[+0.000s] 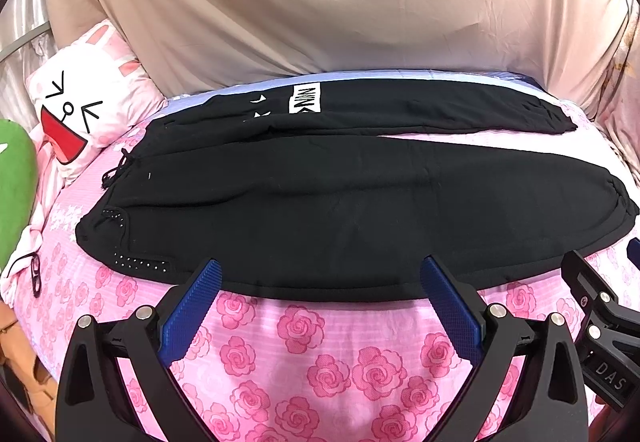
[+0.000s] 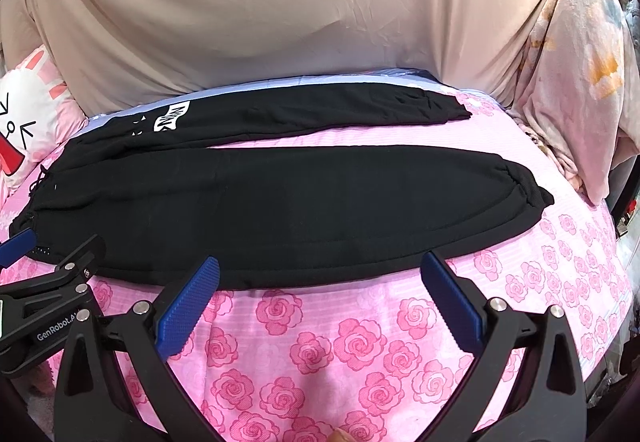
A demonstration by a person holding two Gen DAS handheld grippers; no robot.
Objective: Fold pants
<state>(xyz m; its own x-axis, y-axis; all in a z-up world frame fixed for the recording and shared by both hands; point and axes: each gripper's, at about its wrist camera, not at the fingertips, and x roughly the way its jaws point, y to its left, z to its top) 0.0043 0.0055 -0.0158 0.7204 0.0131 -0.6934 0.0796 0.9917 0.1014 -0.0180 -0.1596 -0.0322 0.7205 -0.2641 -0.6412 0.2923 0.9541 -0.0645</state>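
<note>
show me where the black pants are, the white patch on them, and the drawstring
black pants [image 1: 320,209], left wrist view, on the near leg's middle.
white patch [image 1: 305,98], left wrist view, on the far leg's printed label.
drawstring [image 1: 116,171], left wrist view, on the cord at the waistband.

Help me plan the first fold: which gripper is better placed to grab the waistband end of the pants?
Probably left. The left gripper, open, hovers at the near edge of the black pants, nearer the waistband. The right gripper, also open, sits nearer the cuff.
</note>
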